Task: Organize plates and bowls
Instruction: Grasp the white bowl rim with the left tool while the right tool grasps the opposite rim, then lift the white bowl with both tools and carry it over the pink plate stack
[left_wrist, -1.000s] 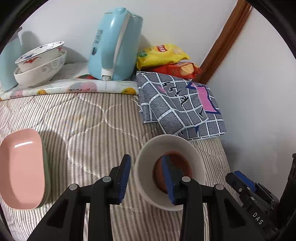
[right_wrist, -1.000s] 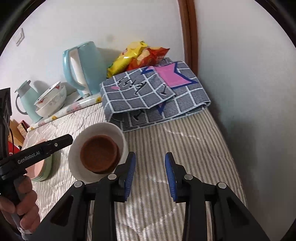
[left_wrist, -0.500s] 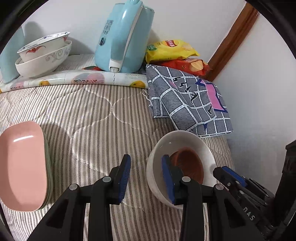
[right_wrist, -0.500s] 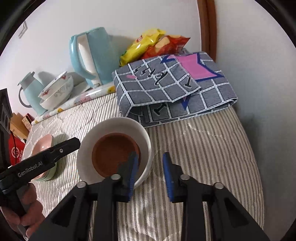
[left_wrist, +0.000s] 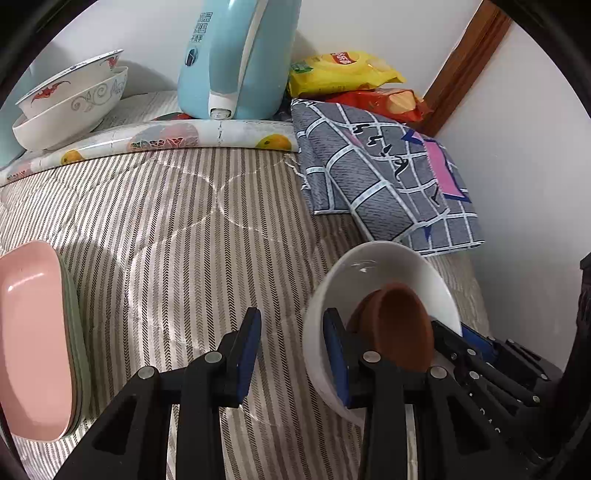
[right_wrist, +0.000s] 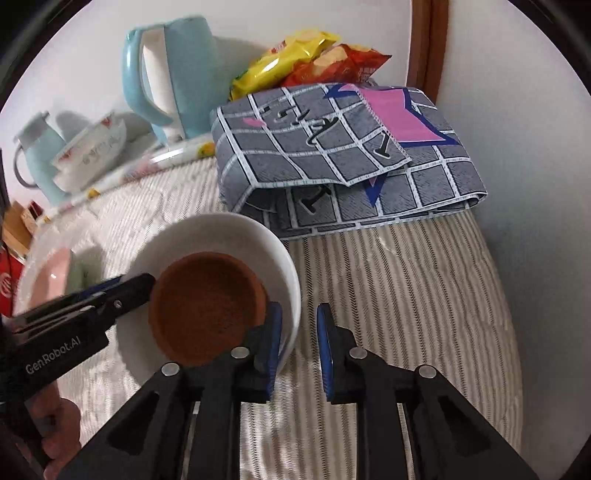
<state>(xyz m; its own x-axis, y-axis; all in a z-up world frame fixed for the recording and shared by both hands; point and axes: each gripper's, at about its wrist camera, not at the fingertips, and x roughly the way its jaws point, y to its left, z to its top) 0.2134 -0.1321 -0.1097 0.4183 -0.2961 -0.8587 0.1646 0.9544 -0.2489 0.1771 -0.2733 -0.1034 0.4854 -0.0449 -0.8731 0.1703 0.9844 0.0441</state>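
Note:
A white bowl (left_wrist: 373, 266) stands on the striped bedcover with a brown bowl (left_wrist: 402, 328) leaning inside it. My left gripper (left_wrist: 291, 350) is open. Its right finger is at the bowl's left rim and its left finger is over the cover. In the right wrist view, the white bowl (right_wrist: 221, 236) and the brown bowl (right_wrist: 207, 306) sit left of centre. My right gripper (right_wrist: 299, 332) straddles the bowl's right rim and its jaws are closing. The left pad is inside, and cover shows between the wall and the right pad. The left gripper (right_wrist: 144, 288) reaches the opposite rim.
A pink plate (left_wrist: 33, 332) lies on a green one at the left. Two patterned bowls (left_wrist: 70, 99) are stacked at the back left beside a blue kettle (left_wrist: 236, 55). A folded grey checked cloth (left_wrist: 384, 184) and snack bags (left_wrist: 343, 72) fill the back right corner. The wall is close on the right.
My right gripper moved left to the white bowl, took its rim between the jaws and narrowed. The bowl slid right in the left wrist view, and the brown bowl now leans.

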